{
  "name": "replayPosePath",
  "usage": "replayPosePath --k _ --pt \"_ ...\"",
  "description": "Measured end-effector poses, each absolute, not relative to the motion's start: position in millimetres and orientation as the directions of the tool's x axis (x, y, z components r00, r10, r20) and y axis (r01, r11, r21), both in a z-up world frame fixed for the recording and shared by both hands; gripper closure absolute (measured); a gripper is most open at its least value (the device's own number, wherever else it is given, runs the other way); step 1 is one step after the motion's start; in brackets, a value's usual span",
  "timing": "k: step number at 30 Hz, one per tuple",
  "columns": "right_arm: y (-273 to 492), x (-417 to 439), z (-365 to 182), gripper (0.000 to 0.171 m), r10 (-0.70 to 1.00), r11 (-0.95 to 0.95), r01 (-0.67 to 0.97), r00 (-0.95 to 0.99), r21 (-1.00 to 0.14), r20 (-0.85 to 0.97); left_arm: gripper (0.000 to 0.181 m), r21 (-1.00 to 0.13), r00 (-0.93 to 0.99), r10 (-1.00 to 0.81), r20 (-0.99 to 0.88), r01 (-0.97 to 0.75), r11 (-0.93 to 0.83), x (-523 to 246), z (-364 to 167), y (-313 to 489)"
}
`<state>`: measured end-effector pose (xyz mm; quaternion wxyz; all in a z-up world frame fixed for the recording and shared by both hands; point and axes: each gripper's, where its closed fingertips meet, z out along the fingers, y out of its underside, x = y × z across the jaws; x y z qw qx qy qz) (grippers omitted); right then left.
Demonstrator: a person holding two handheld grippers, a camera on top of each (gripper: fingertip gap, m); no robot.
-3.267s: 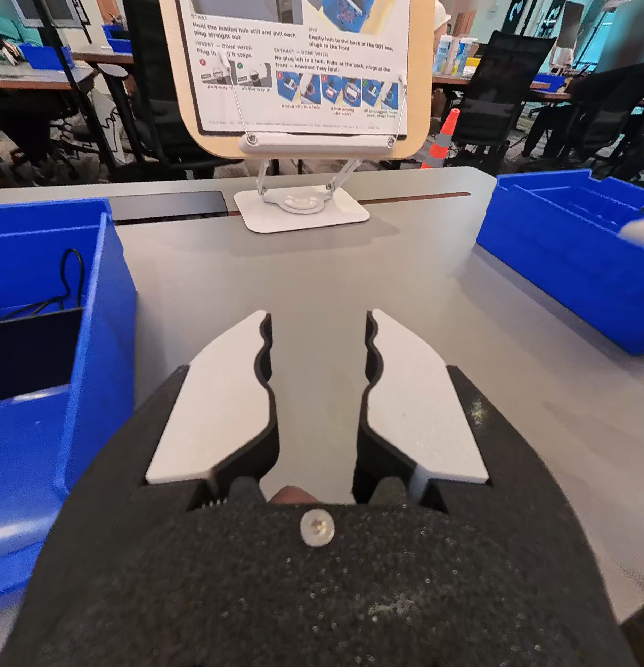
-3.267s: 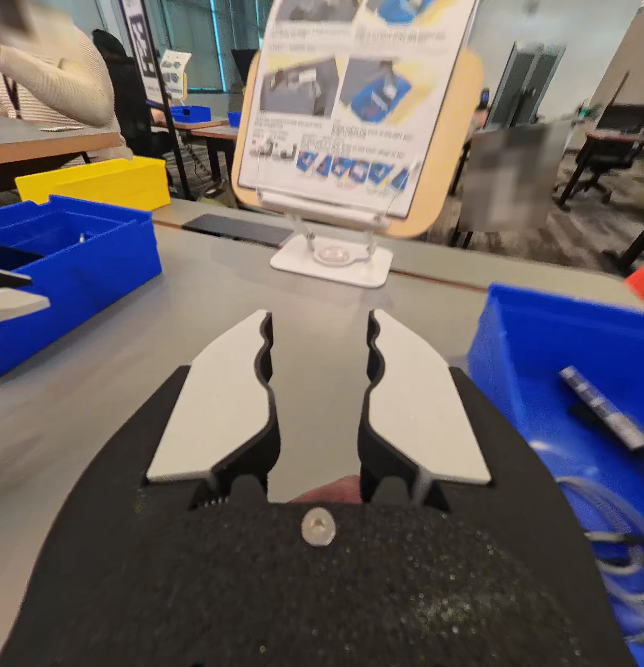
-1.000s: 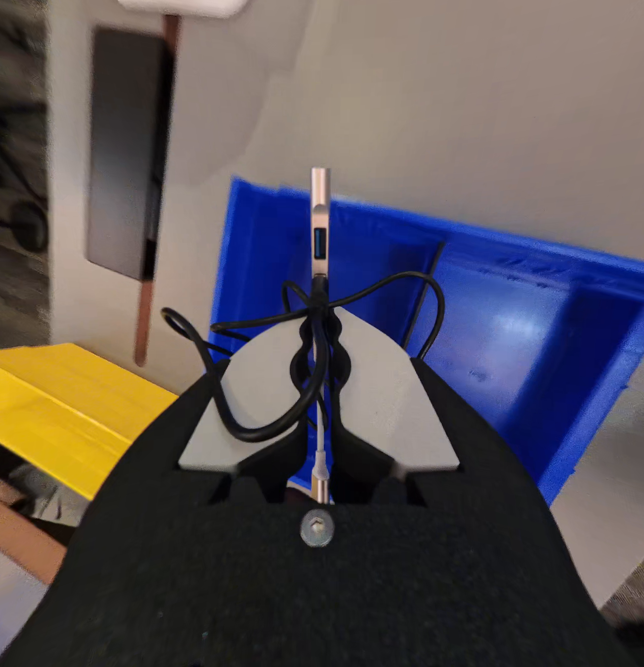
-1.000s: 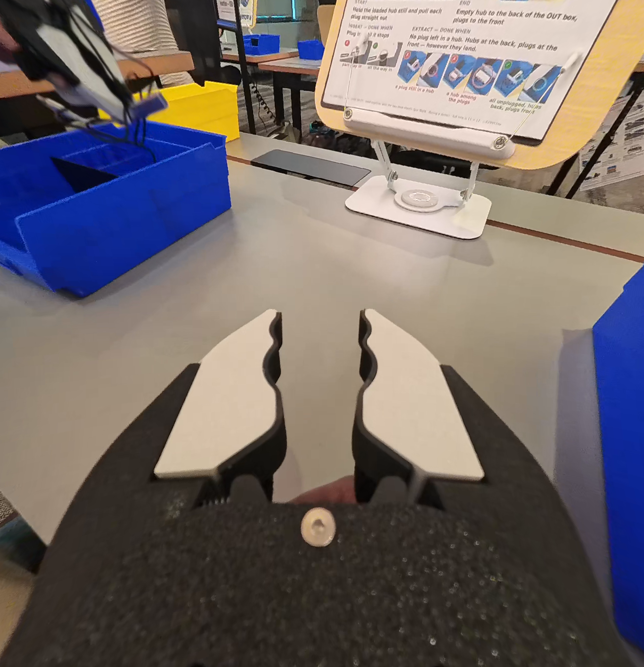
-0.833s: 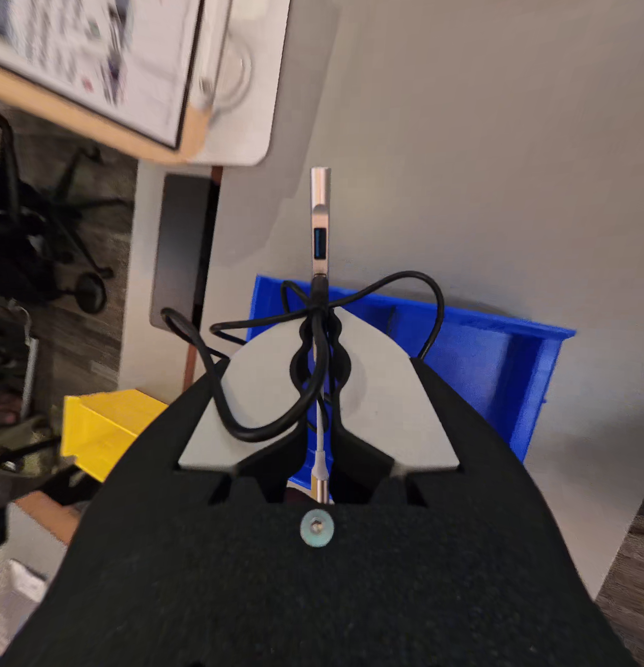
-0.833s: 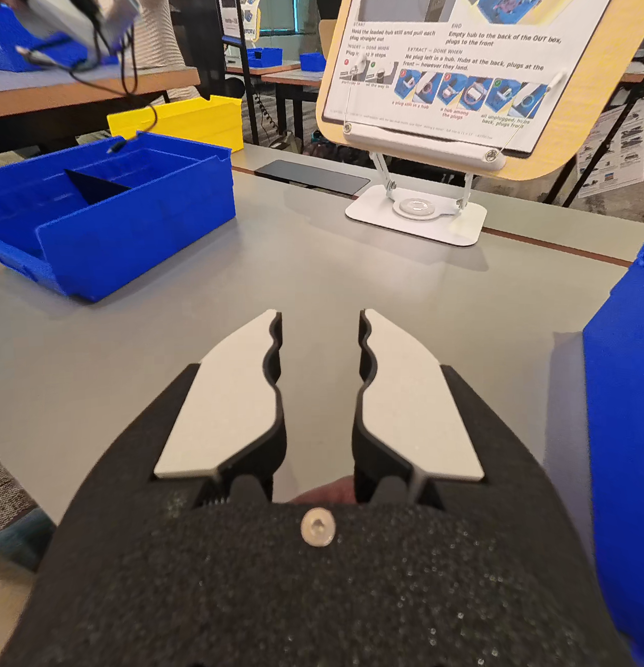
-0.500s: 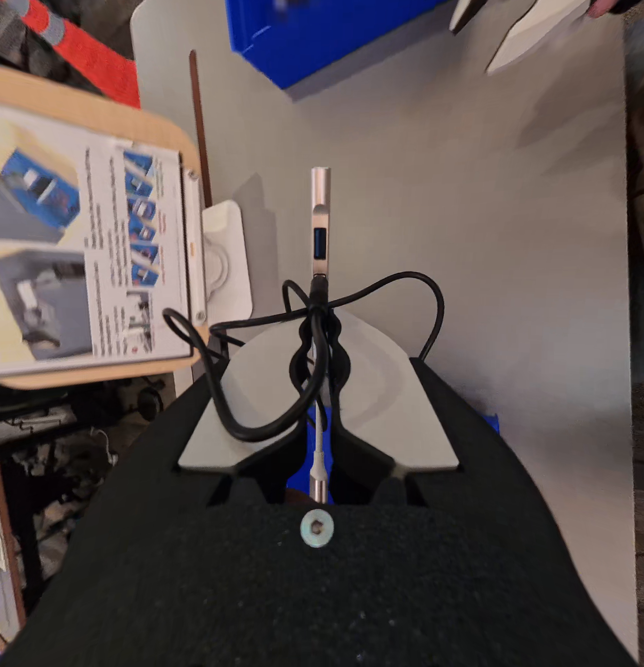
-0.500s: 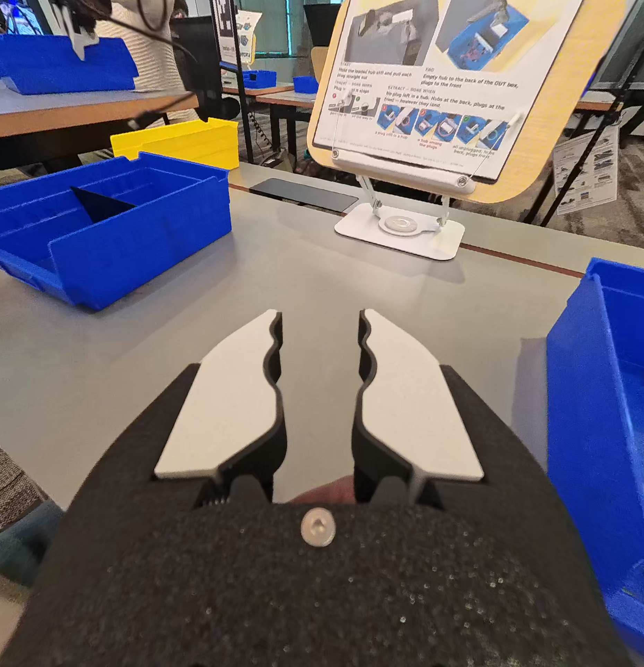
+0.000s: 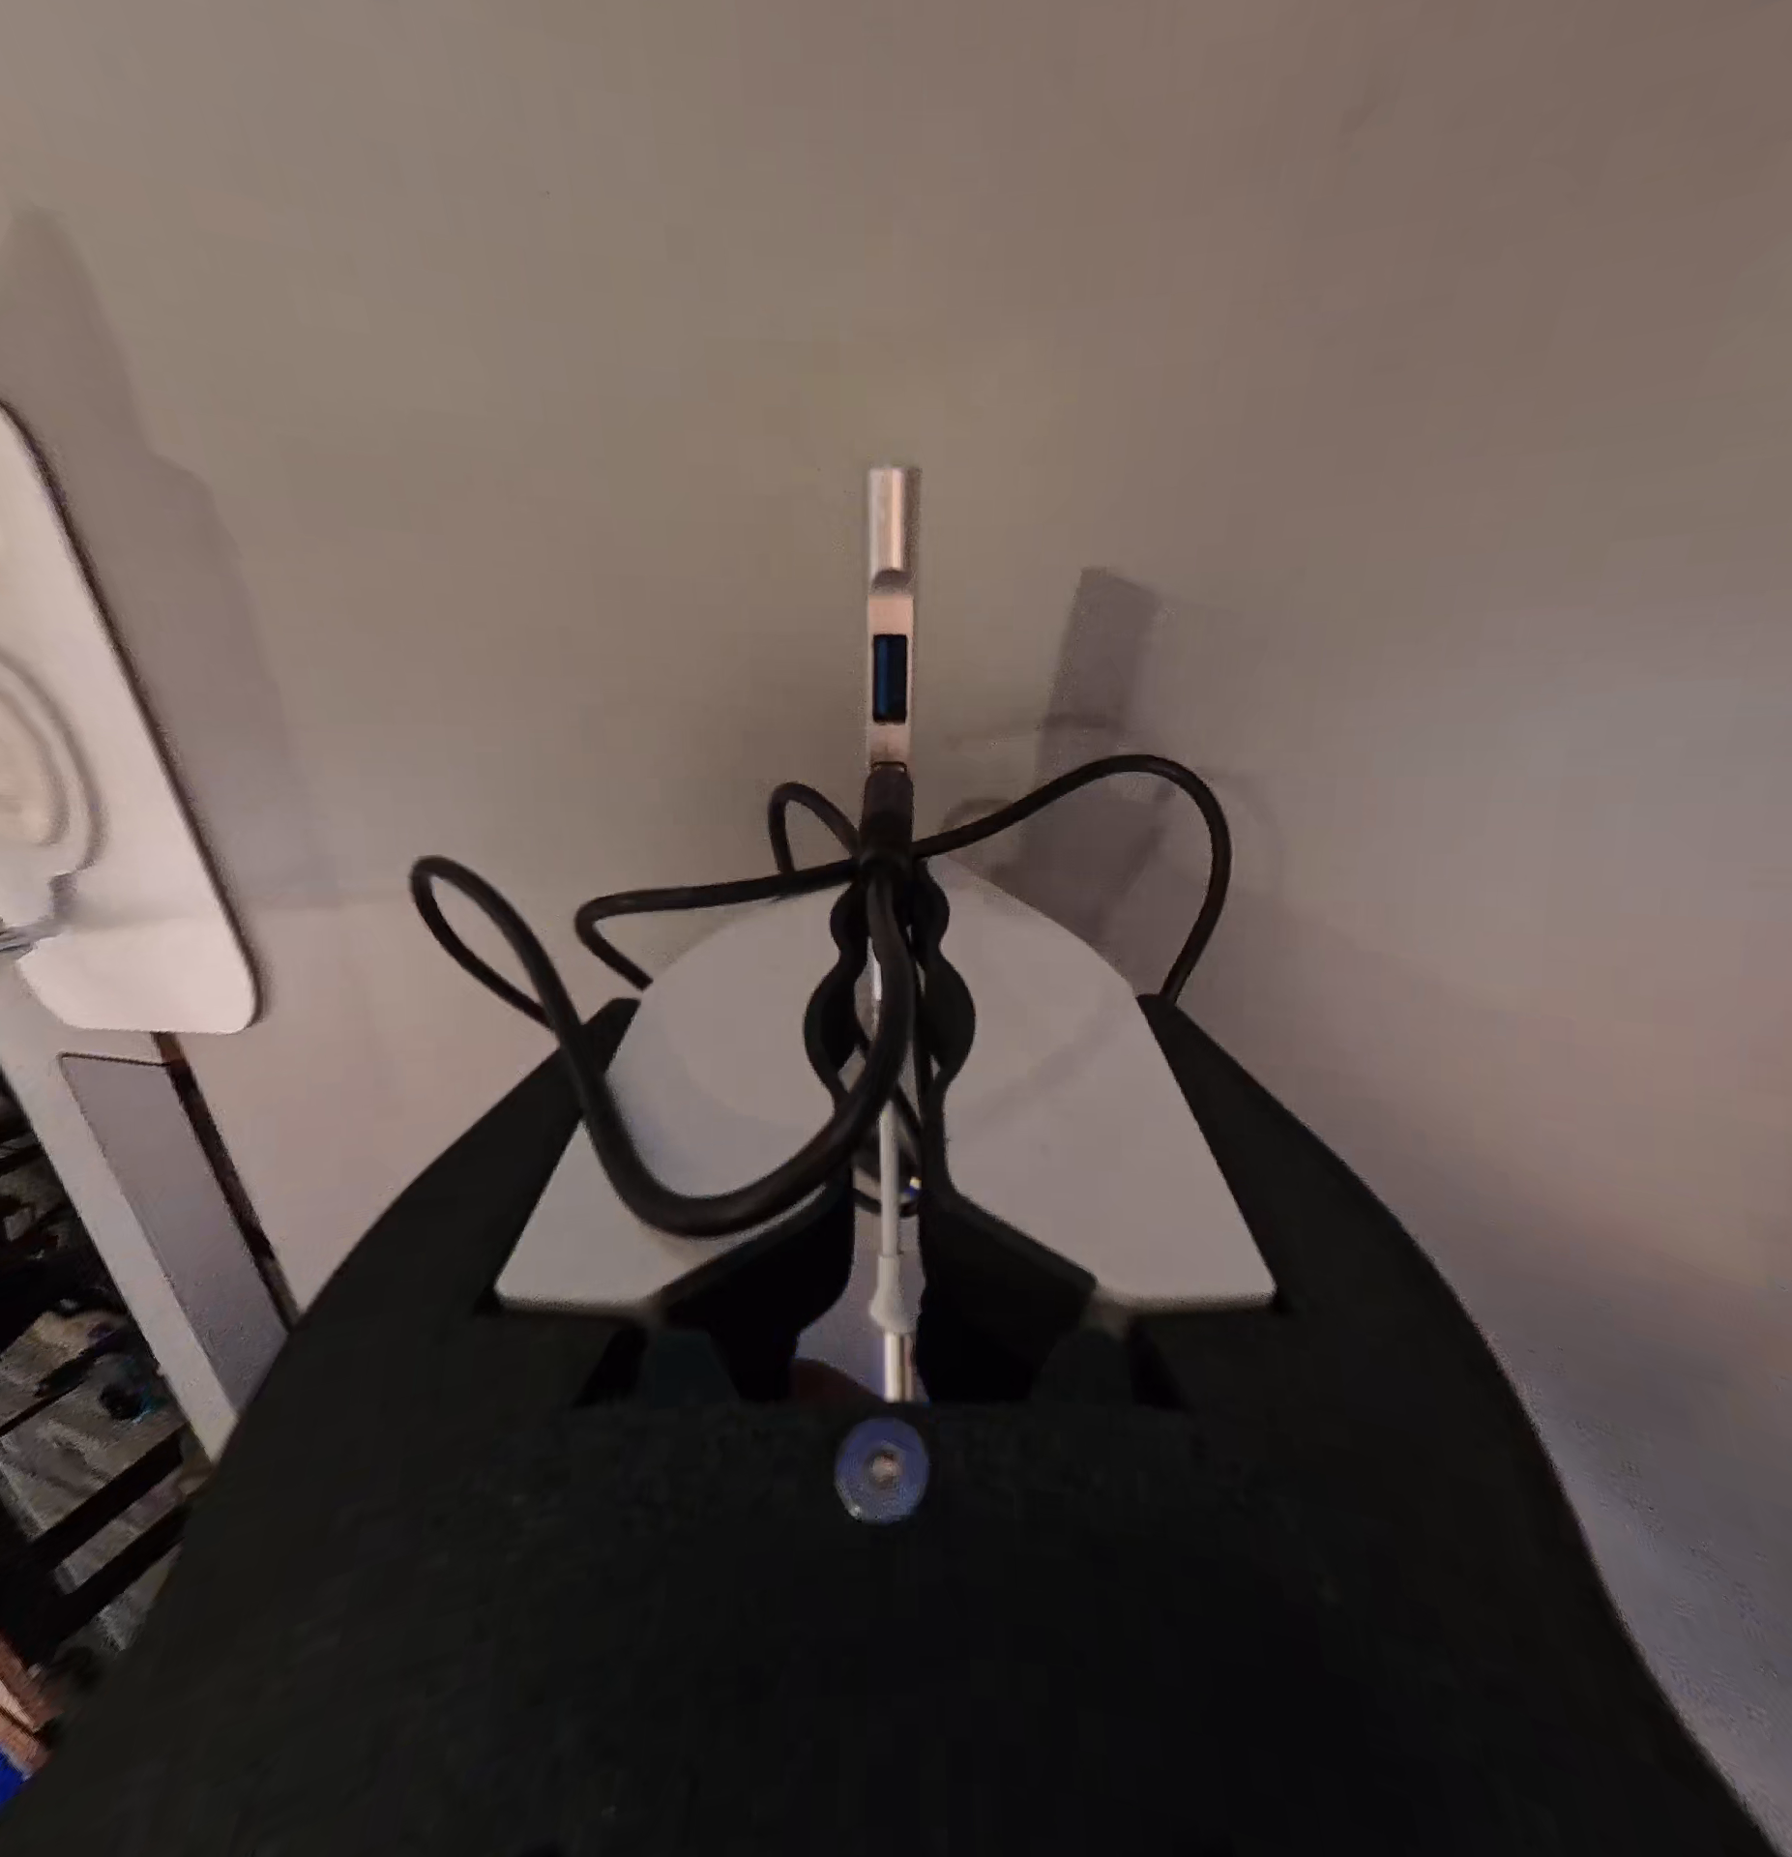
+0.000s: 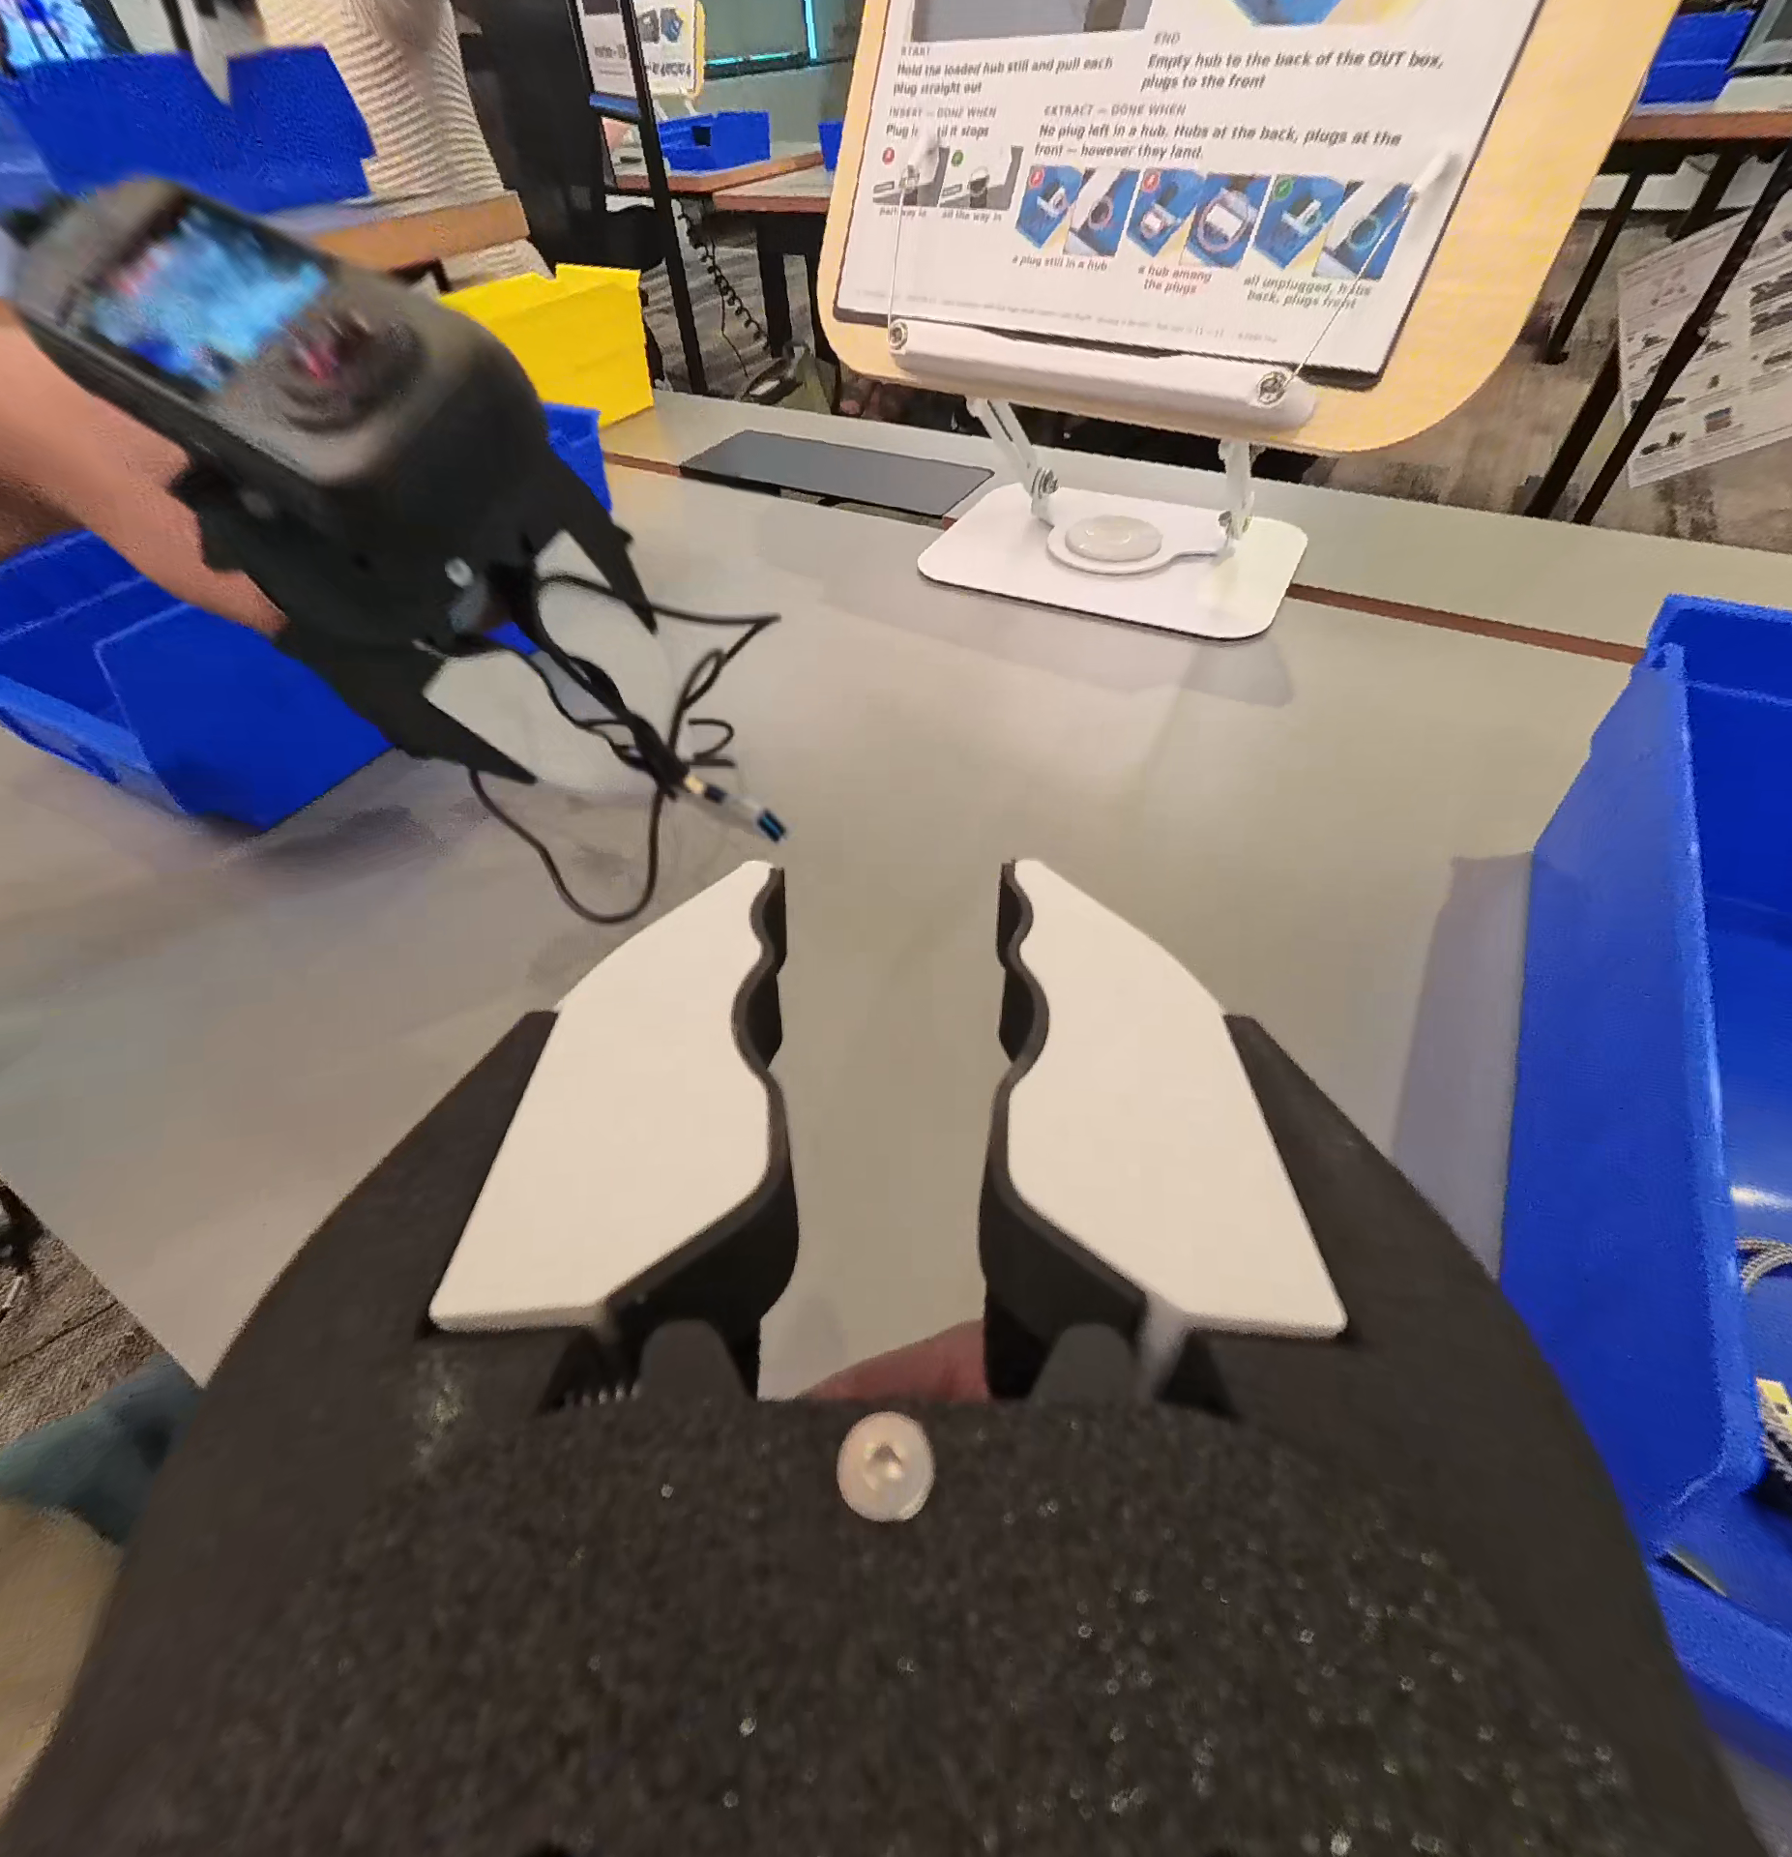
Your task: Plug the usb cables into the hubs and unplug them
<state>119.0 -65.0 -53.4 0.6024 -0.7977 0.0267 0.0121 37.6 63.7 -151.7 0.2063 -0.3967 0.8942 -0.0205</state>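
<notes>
My left gripper (image 9: 886,884) is shut on a slim silver USB hub (image 9: 889,623) that sticks out past its fingertips over the grey table (image 9: 1273,352). A blue port shows on the hub's edge. A black cable (image 9: 610,1115) is plugged into the hub below that port and loops over the fingers. In the right wrist view the left gripper (image 10: 610,744) hangs low over the table at left with the hub (image 10: 741,809) and cable (image 10: 660,744) in it. My right gripper (image 10: 889,884) is open and empty, above the table's near part.
A blue bin (image 10: 1615,1005) stands at the right with a braided cable (image 10: 1776,1266) inside. Another blue bin (image 10: 168,703) is at the left, a yellow bin (image 10: 560,332) behind it. An instruction board on a white stand (image 10: 1113,553) and a dark flat pad (image 10: 831,472) are at the back. About 20 cm separates my left fingertips from my right.
The left gripper has swung down from high at the left to low over the table middle, still holding the hub. The right gripper stays open and has shifted slightly.
</notes>
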Motion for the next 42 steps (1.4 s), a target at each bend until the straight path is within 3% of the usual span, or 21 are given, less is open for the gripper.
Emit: replayPosePath --k 3,11,13,20,30,34,39,42 --pt "-64 118 -57 0.132 -0.019 -0.283 -0.059 0.998 -0.957 -0.056 0.174 -0.165 -0.620 -0.699 -0.355 -0.695 0.700 38 -169 62" --pt "-61 117 -68 0.132 -0.005 -0.318 -0.066 0.998 -0.946 -0.068 0.174 -0.218 -0.603 -0.705 -0.373 -0.682 0.698 38 -181 53" --pt "-60 116 -71 0.132 0.003 -0.329 -0.067 0.997 -0.942 -0.072 0.164 -0.240 -0.590 -0.728 -0.348 -0.695 0.678 32 -182 48" --pt "-60 109 -88 0.131 0.062 -0.399 -0.073 0.992 -0.914 -0.106 0.132 -0.459 -0.500 -0.840 -0.209 -0.708 0.536 1 -147 17" --pt "-61 108 -103 0.132 0.087 -0.443 -0.058 0.990 -0.895 -0.107 0.139 -0.654 -0.329 -0.910 -0.252 -0.635 0.411 -27 -82 12" --pt "-61 108 -102 0.133 0.089 -0.444 -0.054 0.991 -0.894 -0.104 0.138 -0.498 -0.391 -0.872 -0.294 -0.716 0.489 -3 -105 46" --pt "-64 106 -100 0.134 0.095 -0.441 -0.049 0.990 -0.896 -0.100 0.148 -0.276 -0.542 -0.839 -0.056 -0.799 0.534 -10 -167 61" --pt "-64 106 -99 0.134 0.095 -0.440 -0.043 0.991 -0.897 -0.094 0.147 -0.168 -0.508 -0.859 -0.060 -0.844 0.510 -20 -184 82"
